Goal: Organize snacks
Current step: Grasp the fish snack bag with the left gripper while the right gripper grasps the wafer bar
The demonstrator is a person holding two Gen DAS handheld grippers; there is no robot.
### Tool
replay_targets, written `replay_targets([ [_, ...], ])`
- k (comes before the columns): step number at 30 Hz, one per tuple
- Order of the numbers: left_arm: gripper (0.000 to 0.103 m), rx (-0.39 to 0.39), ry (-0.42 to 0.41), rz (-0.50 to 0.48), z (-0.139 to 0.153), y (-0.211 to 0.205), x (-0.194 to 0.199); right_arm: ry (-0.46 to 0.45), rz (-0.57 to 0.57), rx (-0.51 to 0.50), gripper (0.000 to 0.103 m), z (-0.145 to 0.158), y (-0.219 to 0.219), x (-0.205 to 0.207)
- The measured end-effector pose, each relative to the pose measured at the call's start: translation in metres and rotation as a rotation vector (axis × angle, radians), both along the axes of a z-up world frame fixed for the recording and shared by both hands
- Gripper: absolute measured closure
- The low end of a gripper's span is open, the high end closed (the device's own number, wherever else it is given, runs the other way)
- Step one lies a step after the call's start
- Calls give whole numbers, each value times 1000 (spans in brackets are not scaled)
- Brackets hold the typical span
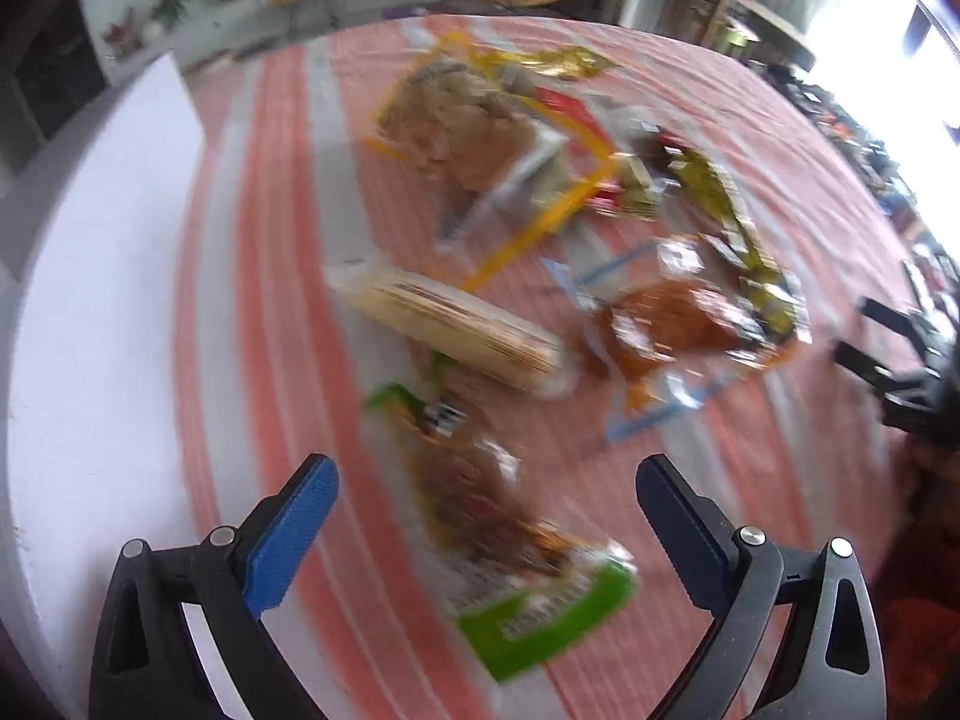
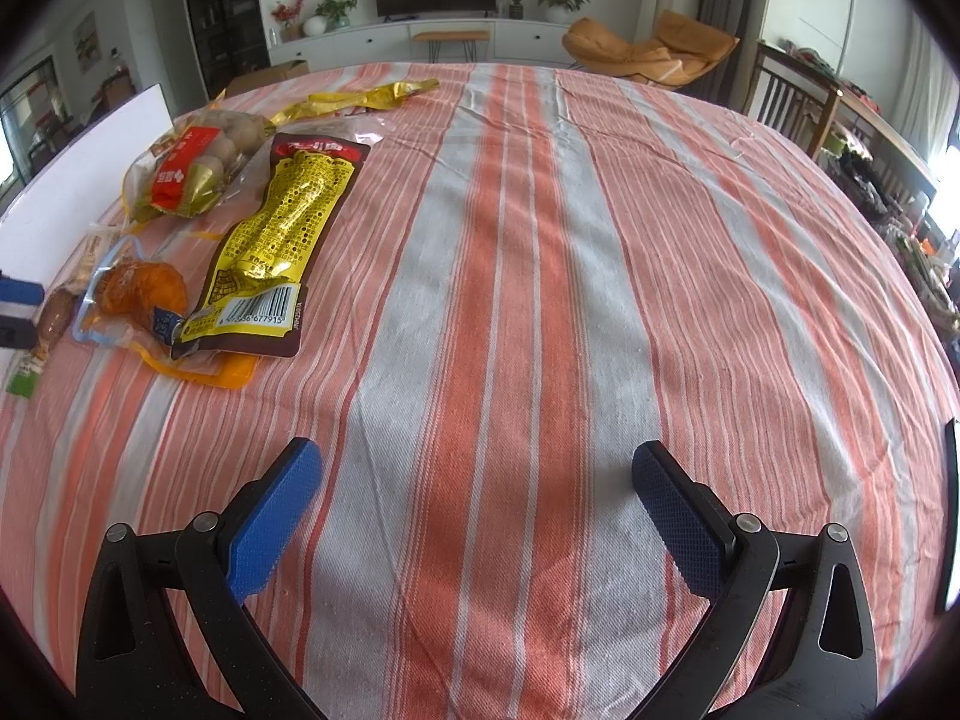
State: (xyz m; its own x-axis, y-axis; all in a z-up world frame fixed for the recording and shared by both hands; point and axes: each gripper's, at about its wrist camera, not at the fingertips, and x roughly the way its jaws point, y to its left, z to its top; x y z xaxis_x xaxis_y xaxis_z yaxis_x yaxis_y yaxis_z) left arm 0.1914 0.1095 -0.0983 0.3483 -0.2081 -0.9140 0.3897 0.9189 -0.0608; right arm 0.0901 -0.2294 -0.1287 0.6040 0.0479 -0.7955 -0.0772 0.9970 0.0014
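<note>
The left wrist view is blurred. My left gripper (image 1: 486,480) is open above a green-edged snack pack (image 1: 498,516), which lies between the fingers and clear of both pads. Beyond it lie a cracker pack (image 1: 456,330), an orange snack in a blue-edged pouch (image 1: 666,324), a long yellow packet (image 1: 732,222) and a yellow-rimmed bag of round snacks (image 1: 462,126). My right gripper (image 2: 474,468) is open over bare striped cloth (image 2: 540,300). The yellow packet (image 2: 282,228), the round-snack bag (image 2: 192,168) and the orange pouch (image 2: 138,294) lie far to its left.
A crumpled gold wrapper (image 2: 366,97) lies at the far side of the pile. A white board (image 2: 90,174) borders the cloth on the left. A dark flat object (image 2: 951,510) sits at the right edge. Chairs and a TV cabinet stand beyond the table.
</note>
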Motion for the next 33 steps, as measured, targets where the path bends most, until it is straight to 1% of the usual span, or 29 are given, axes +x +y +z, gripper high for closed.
replay_targets([
  [2, 11, 21, -16, 47, -7, 3, 5, 0, 0, 1, 0, 0, 0, 0],
  [3, 17, 37, -14, 76, -12, 5, 7, 0, 1, 1, 0, 0, 1, 1],
  [4, 19, 40, -4, 97, -16, 8, 10, 0, 1, 1, 0, 0, 1, 2],
  [6, 20, 60, -34, 129, -18, 6, 8, 0, 1, 1, 0, 0, 1, 2],
  [8, 24, 45, -54, 168, -18, 11, 7, 0, 1, 1, 0, 0, 1, 2],
  [10, 39, 37, -82, 205, -16, 16, 2, 0, 1, 1, 0, 0, 1, 2],
  [11, 42, 30, -84, 219, -15, 19, -1, 0, 1, 1, 0, 0, 1, 2],
  [13, 53, 21, -96, 240, -13, 21, -8, 0, 1, 1, 0, 0, 1, 2],
  [14, 55, 9, -100, 252, -12, 23, -12, 0, 1, 1, 0, 0, 1, 2],
  [15, 57, -10, -58, 262, -11, 26, -18, 0, 1, 1, 0, 0, 1, 1],
  [16, 57, -12, -54, 280, -11, 26, -24, 0, 1, 1, 0, 0, 1, 2],
  [21, 57, 16, -61, 298, -10, 19, -58, 0, 1, 1, 0, 0, 1, 1],
  [23, 52, 28, -69, 286, -9, 15, -69, 0, 1, 1, 0, 0, 1, 1],
  [25, 42, 37, -79, 281, -11, 13, -74, 0, 1, 1, 0, 0, 1, 2],
  [26, 41, 33, -87, 286, -11, 14, -76, 0, 1, 1, 0, 0, 1, 2],
  [29, 33, 12, -103, 298, -13, 16, -78, 0, 1, 1, 0, 0, 1, 2],
  [31, 20, 28, -108, 292, -16, 12, -81, 0, 1, 2, 0, 0, 1, 2],
  [32, 18, 37, -122, 296, -16, 11, -82, 0, 1, 2, 0, 0, 1, 2],
  [33, 15, 27, -124, 304, -17, 12, -83, 0, 1, 2, 0, 0, 1, 2],
])
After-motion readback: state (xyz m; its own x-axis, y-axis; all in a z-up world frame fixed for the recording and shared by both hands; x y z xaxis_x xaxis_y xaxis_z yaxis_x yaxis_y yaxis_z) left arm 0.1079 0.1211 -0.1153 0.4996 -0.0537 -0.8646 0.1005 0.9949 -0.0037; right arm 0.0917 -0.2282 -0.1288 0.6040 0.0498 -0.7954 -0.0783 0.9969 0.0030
